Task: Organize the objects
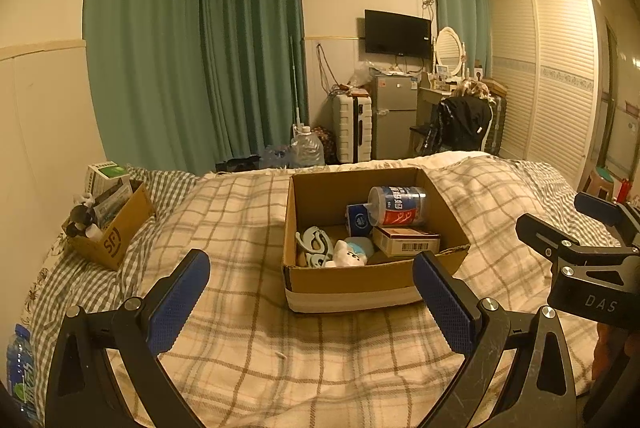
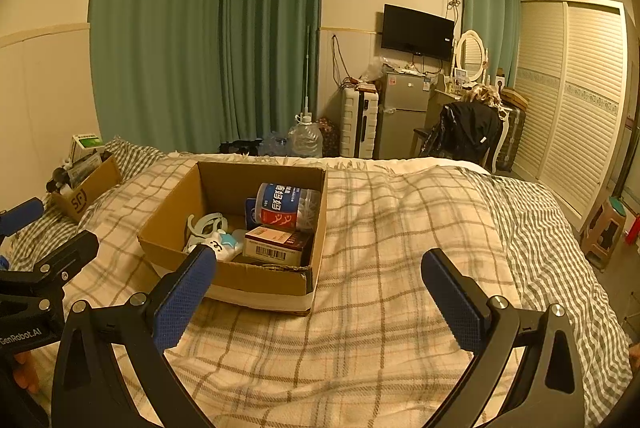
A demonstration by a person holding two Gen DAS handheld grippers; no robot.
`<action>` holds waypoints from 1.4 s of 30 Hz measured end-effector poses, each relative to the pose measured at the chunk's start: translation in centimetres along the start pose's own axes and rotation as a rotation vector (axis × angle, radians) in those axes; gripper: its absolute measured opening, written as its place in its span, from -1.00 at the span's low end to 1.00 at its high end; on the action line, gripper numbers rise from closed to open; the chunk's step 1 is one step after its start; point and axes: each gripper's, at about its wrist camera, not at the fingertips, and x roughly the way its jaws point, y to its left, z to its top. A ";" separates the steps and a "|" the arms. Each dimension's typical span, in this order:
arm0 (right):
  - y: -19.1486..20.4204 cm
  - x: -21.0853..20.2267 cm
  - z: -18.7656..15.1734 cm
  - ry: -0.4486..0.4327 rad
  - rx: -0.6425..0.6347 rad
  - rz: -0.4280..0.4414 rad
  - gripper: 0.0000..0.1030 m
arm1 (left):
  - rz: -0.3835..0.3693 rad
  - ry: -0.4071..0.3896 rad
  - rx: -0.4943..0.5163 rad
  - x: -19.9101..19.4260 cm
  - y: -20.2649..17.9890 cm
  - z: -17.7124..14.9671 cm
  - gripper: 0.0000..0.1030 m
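An open cardboard box (image 1: 360,282) (image 2: 264,286) sits on the plaid blanket in the middle of the bed. It holds a blue and red canister (image 1: 398,205) (image 2: 290,205) lying on its side, a small barcoded carton (image 1: 406,242) (image 2: 276,244), a pale blue hanger (image 1: 316,242) (image 2: 204,224) and a white plush toy (image 1: 350,256) (image 2: 224,248). My left gripper (image 1: 312,292) is open and empty, just in front of the box. My right gripper (image 2: 320,292) is open and empty, to the right of the box's near corner.
A smaller SF-marked box (image 1: 110,232) (image 2: 86,189) with several items stands at the bed's left side by the wall. A water bottle (image 1: 20,368) lies at the near left. Beyond the bed are a water jug (image 1: 306,147), a fridge (image 2: 402,115) and a chair (image 2: 468,135).
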 end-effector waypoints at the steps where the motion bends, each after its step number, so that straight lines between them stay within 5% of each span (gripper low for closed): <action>1: 0.0 0.0 0.0 0.001 0.001 0.000 0.99 | -0.001 0.000 0.000 0.0 0.0 0.0 1.00; 42: -0.1 0.5 -0.3 0.017 0.006 -0.001 0.99 | 0.027 -0.011 0.023 -0.3 -0.1 0.0 1.00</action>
